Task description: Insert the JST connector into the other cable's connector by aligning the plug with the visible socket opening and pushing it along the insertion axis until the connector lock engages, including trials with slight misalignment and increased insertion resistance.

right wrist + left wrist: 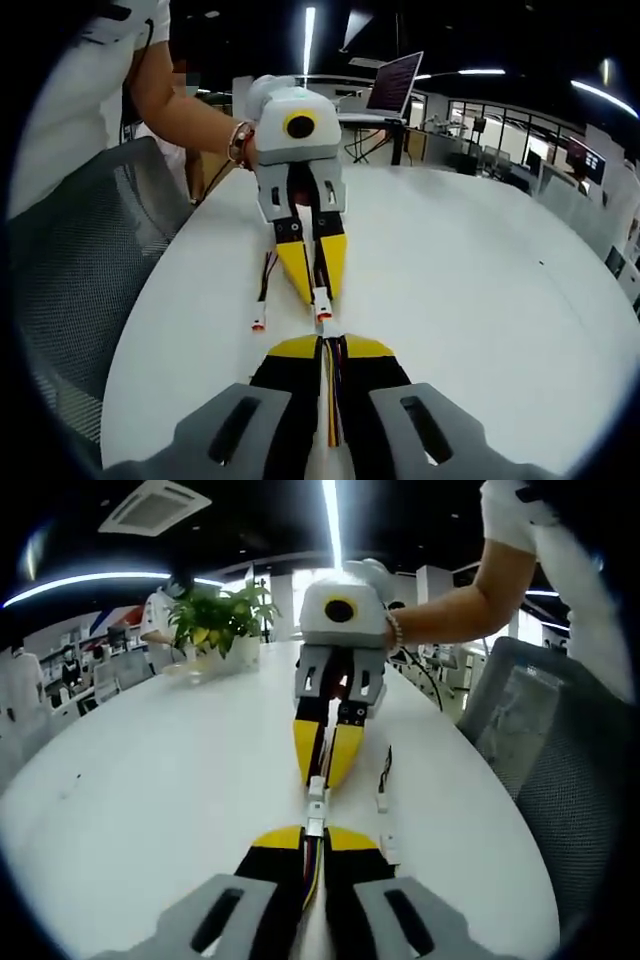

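My left gripper [313, 832] rises from the bottom of the left gripper view, shut on a cable with coloured wires [311, 865] that ends in a white JST connector [315, 823]. Facing it, my right gripper [325, 778] is shut on the other cable, whose white connector [316, 788] meets the first end to end just above the white table [150, 780]. In the right gripper view my right gripper [328, 343] clamps its wires [330, 400], and the left gripper [315, 293] holds a white, red-tipped connector [322, 305] right at its tips. I cannot tell how deep the plug sits.
A spare cable [384, 778] with white connectors lies on the table beside the grippers, and it also shows as a cable [262, 300] in the right gripper view. A potted plant [220, 620] stands at the far end. A grey mesh chair [560, 780] borders the table edge. A person's forearm [460, 605] holds the right gripper.
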Demonstrator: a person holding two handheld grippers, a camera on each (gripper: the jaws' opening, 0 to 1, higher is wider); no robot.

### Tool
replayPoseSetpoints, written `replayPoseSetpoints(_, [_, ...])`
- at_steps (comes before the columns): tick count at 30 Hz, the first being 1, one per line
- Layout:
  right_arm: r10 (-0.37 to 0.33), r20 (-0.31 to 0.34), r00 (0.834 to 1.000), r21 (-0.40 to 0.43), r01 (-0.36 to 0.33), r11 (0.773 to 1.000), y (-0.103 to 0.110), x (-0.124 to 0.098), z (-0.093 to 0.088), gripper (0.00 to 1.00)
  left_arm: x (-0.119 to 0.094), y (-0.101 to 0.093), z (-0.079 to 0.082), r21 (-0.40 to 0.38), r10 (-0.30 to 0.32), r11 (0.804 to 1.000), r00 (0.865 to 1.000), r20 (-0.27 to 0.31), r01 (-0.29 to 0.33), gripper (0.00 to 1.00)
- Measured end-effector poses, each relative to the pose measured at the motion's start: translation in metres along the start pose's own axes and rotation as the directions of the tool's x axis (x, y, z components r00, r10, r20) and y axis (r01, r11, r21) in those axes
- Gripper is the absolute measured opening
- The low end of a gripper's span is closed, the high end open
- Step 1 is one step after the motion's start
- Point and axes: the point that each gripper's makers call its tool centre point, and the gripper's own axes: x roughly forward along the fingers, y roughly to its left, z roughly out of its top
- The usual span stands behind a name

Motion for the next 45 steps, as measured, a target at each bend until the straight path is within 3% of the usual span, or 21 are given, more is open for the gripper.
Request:
replayPoseSetpoints(27, [0.001,-0.033,0.999,-0.058,-0.003,0.998,0.0014,0.0056,0.0027,0.04,0.0025,0.0015,-0.0017,-0.053,0.006,0.999,1.000,0.000,-0.006,0.00])
replayPoseSetpoints(35, [0.016,-0.044,0.999,-0.080,-0.020,0.997,0.0046,0.0089,0.0044,0.03,0.0033,-0.0016,0.0009,-0.035,-0.004,0.999,1.000,-0.003,0.003,0.00])
replayPoseSetpoints(37, [0.017,-0.060,0.998,-0.094,-0.022,0.995,0.0044,0.0099,0.0034,0.03,0.0036,-0.0018,-0.0006,-0.005,-0.006,1.000,1.000,-0.026,0.006,0.00])
replayPoseSetpoints(45, [0.010,-0.055,0.998,-0.101,-0.016,0.995,0.0020,0.0091,0.0071,0.03,0.0015,0.0013,0.0001,-0.013,-0.002,1.000,0.999,-0.036,0.001,0.00])
